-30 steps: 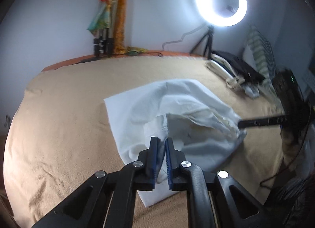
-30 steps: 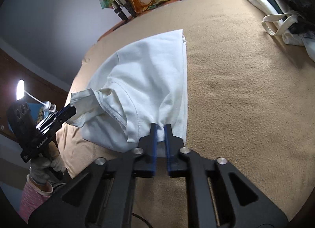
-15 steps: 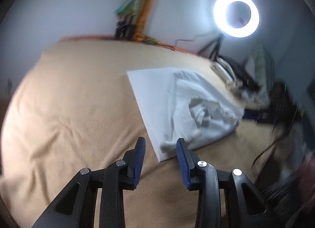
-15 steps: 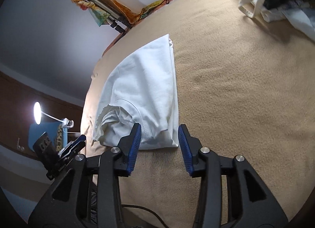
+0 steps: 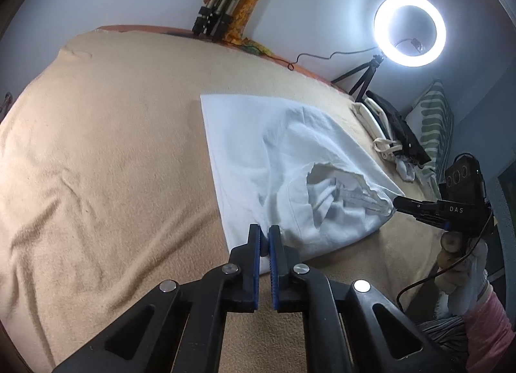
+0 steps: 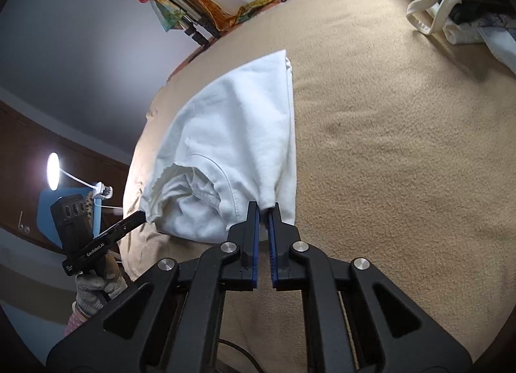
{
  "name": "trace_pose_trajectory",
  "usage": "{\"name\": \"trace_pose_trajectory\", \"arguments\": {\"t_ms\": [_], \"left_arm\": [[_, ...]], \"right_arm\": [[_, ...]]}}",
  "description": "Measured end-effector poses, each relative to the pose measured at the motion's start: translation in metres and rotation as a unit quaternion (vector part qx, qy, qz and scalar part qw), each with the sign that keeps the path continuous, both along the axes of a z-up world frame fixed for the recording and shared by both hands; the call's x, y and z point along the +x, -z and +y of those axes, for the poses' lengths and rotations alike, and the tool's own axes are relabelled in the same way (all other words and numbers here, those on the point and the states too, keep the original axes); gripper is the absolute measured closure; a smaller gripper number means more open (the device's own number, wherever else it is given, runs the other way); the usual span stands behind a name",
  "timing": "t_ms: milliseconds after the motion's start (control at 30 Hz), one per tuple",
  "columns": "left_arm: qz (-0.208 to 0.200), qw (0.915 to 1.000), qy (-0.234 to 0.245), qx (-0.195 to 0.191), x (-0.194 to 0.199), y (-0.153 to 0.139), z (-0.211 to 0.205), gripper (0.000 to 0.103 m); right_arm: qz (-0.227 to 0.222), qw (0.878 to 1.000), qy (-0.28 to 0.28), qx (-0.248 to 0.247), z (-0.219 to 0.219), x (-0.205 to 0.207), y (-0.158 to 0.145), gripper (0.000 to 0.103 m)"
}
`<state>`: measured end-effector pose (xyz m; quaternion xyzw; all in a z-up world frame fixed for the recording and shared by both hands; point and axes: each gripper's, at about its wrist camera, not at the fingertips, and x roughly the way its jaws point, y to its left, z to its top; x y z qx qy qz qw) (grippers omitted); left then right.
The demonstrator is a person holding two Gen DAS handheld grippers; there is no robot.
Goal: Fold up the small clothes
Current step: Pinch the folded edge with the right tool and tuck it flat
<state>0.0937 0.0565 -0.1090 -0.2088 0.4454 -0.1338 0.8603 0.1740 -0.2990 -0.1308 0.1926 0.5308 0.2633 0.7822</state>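
A small white garment (image 5: 274,160) lies partly folded on the tan blanket (image 5: 106,160), its open hem facing me. My left gripper (image 5: 264,233) is shut on the garment's near left corner. In the right wrist view the same garment (image 6: 238,128) shows, and my right gripper (image 6: 266,208) is shut on its near right corner. Each gripper also shows in the other's view, pinching the cloth: the right gripper (image 5: 400,203) in the left wrist view, the left gripper (image 6: 138,216) in the right wrist view.
A lit ring light (image 5: 409,29) on a tripod stands at the far right. A pile of clothes and a bag (image 6: 451,2) lies at the blanket's right side. Folded tripods (image 5: 216,18) lean on the wall. A desk lamp (image 6: 53,170) glows at left.
Both grippers were open half a second ago, just short of the garment's near edge. Now both have moved in and shut on its near corners.
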Motion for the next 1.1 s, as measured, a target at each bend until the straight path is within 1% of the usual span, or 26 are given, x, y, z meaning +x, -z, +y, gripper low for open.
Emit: {"name": "trace_pose_trajectory", "arguments": {"t_ms": [67, 167, 200, 233, 267, 367, 400, 467, 500, 533, 600, 633, 700, 800, 867, 900, 933, 1000, 1100], "left_arm": [[-0.003, 0.9999, -0.010, -0.011, -0.001, -0.005, 0.009, 0.101], [-0.014, 0.9987, -0.018, -0.045, -0.003, -0.017, 0.022, 0.102], [-0.016, 0.9984, -0.016, -0.051, -0.003, -0.018, 0.024, 0.102], [-0.014, 0.9983, -0.014, -0.055, -0.003, -0.018, 0.025, 0.102], [-0.008, 0.9984, -0.014, -0.054, -0.002, -0.014, 0.024, 0.102], [0.017, 0.9987, -0.009, -0.048, 0.001, 0.002, 0.015, 0.102], [0.022, 0.9989, -0.005, -0.041, 0.001, 0.006, 0.012, 0.102], [0.021, 0.9994, 0.001, -0.026, 0.000, 0.007, 0.007, 0.102], [0.021, 0.9995, 0.002, -0.025, 0.000, 0.007, 0.007, 0.102], [0.022, 0.9994, 0.001, -0.026, 0.001, 0.008, 0.007, 0.102], [0.024, 0.9993, -0.003, -0.029, 0.002, 0.008, 0.010, 0.102], [0.025, 0.9993, -0.004, -0.029, 0.003, 0.008, 0.010, 0.102], [0.026, 0.9993, -0.003, -0.025, 0.004, 0.009, 0.009, 0.102], [0.027, 0.9994, -0.001, -0.022, 0.005, 0.011, 0.008, 0.102], [0.028, 0.9994, -0.001, -0.021, 0.005, 0.012, 0.009, 0.102], [0.028, 0.9994, -0.002, -0.021, 0.005, 0.012, 0.009, 0.102], [0.028, 0.9994, -0.002, -0.021, 0.005, 0.012, 0.009, 0.102], [0.027, 0.9994, -0.002, -0.020, 0.006, 0.011, 0.009, 0.102], [0.023, 0.9995, 0.000, -0.021, 0.008, 0.009, 0.010, 0.102]], "right_arm": [[-0.003, 1.000, -0.001, 0.011, -0.001, 0.000, -0.005, 0.098], [0.001, 0.999, 0.007, 0.041, -0.005, -0.001, -0.017, 0.098], [-0.006, 0.999, 0.007, 0.040, -0.006, -0.001, -0.022, 0.098], [-0.019, 1.000, 0.009, 0.014, -0.004, -0.002, -0.027, 0.098], [-0.028, 1.000, 0.006, -0.011, -0.002, -0.001, -0.027, 0.098], [-0.028, 0.997, 0.005, -0.068, 0.003, 0.001, -0.017, 0.098], [-0.023, 0.998, 0.001, -0.063, 0.003, 0.002, -0.014, 0.098], [0.004, 1.000, -0.005, -0.030, 0.001, 0.002, -0.009, 0.095], [0.013, 1.000, -0.005, -0.016, 0.000, 0.001, -0.007, 0.090], [0.018, 1.000, -0.006, -0.005, 0.000, 0.000, -0.006, 0.081], [0.019, 1.000, 0.003, -0.008, 0.001, -0.001, -0.006, 0.068], [0.021, 1.000, 0.004, -0.002, 0.001, 0.000, -0.005, 0.068], [0.036, 0.999, 0.003, 0.013, 0.003, 0.003, 0.000, 0.068], [0.042, 0.999, 0.008, 0.002, 0.007, 0.006, 0.006, 0.068], [0.038, 0.999, 0.012, -0.006, 0.009, 0.008, 0.008, 0.075], [0.033, 0.999, 0.013, -0.012, 0.009, 0.008, 0.008, 0.085], [0.027, 0.999, 0.011, -0.019, 0.011, 0.008, 0.006, 0.091], [0.011, 0.999, 0.009, -0.030, 0.012, 0.007, 0.000, 0.095], [-0.014, 0.998, -0.002, -0.054, 0.017, 0.004, -0.011, 0.097]]}}
